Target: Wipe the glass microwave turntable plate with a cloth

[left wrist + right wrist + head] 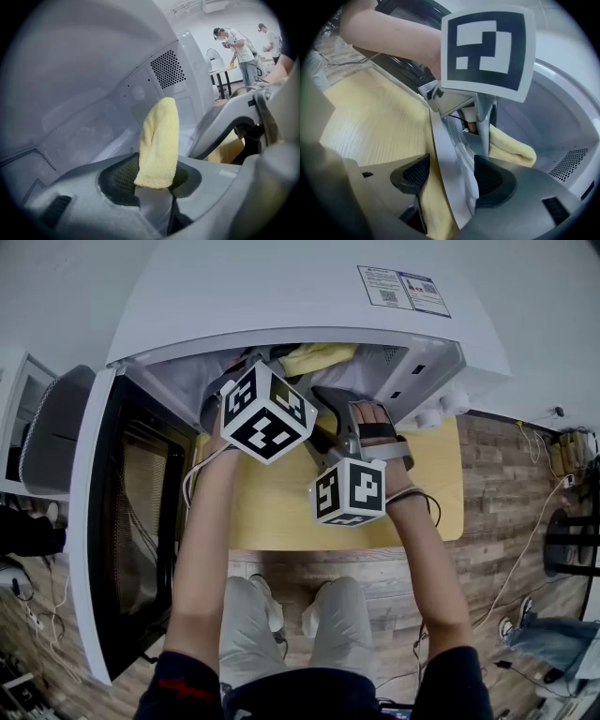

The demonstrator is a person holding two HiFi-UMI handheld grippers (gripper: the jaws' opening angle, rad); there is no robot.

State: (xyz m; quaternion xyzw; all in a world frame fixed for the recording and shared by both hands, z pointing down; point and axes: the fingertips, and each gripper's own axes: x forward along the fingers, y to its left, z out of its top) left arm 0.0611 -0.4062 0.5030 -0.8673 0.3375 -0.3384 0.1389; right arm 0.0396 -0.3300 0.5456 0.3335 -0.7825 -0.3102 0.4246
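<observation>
Yellow cloth left, glass plate right

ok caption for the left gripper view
Left gripper pinching a yellow cloth inside the white microwave, vent holes behind.

In the right gripper view the glass turntable plate showed only edge-on between the jaws of the right gripper, its far part hidden behind a marker cube. From the head camera both sets of jaws sat out of sight behind the cubes, only a strip of yellow cloth peeked from the microwave cavity, and the label print was too small to read.
</observation>
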